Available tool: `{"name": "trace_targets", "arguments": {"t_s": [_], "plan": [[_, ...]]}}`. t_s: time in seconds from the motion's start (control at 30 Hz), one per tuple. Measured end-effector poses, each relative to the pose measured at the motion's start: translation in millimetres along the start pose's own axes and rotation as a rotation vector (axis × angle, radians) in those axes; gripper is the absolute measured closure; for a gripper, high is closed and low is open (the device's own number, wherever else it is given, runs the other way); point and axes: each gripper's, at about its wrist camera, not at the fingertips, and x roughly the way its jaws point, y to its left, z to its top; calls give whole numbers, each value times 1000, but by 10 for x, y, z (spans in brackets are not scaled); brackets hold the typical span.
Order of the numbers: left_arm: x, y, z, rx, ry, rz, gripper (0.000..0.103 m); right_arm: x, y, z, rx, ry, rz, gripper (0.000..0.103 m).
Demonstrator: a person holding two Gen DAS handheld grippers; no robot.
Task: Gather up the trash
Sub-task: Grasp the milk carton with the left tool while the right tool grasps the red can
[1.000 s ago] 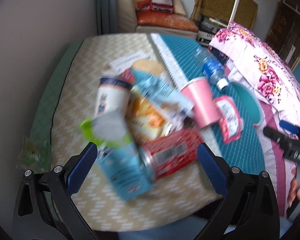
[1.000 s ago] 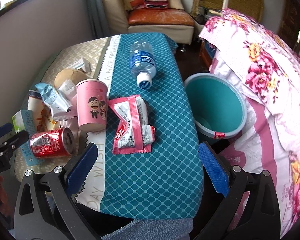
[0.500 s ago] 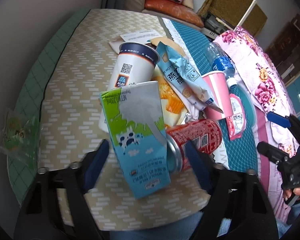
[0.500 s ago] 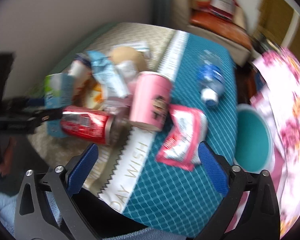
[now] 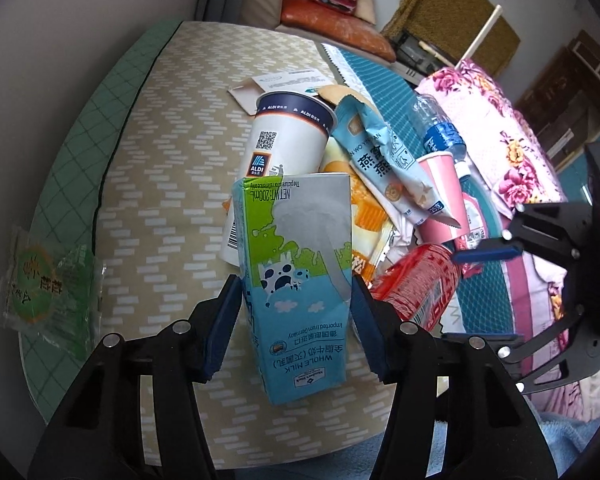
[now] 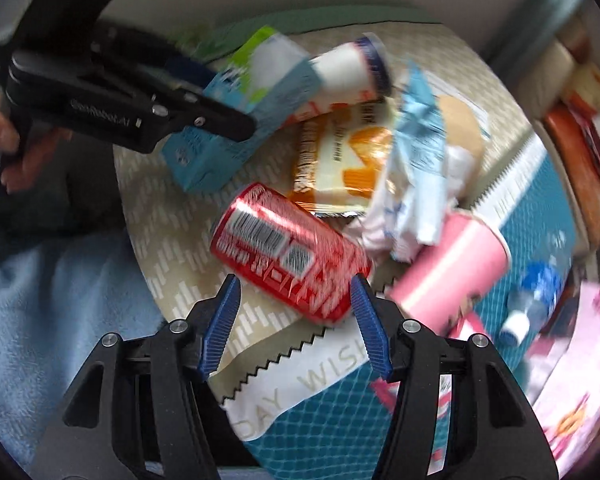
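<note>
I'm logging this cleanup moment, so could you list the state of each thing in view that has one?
Left claw: clamped on the milk carton.
Milk carton: gripped at both sides, top resting against the white cup.
Right claw: closing around the red can, pads not yet pressing.
Red can: lying on its side.
White cup: tipped over.
Pink cup: lying on its side.
Water bottle: lying down, capped.

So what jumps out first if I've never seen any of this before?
A blue-and-green milk carton fills the middle, clamped between the left gripper. Just to its right lies a red soda can, with the right gripper closing around it. Behind them sits a heap of cups and snack wrappers.
</note>
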Motion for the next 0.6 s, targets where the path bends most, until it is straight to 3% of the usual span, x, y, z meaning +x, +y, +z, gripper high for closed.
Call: {"name": "trace_targets", "arguments": {"t_s": [0.37,0.6], "plan": [[65,185,-89,-51,4,-40,41,201,250,293,-304,105,-26,31],[161,261,-114,-81,27,-29,38,393,344,259,-296,118,-49,36]]}}
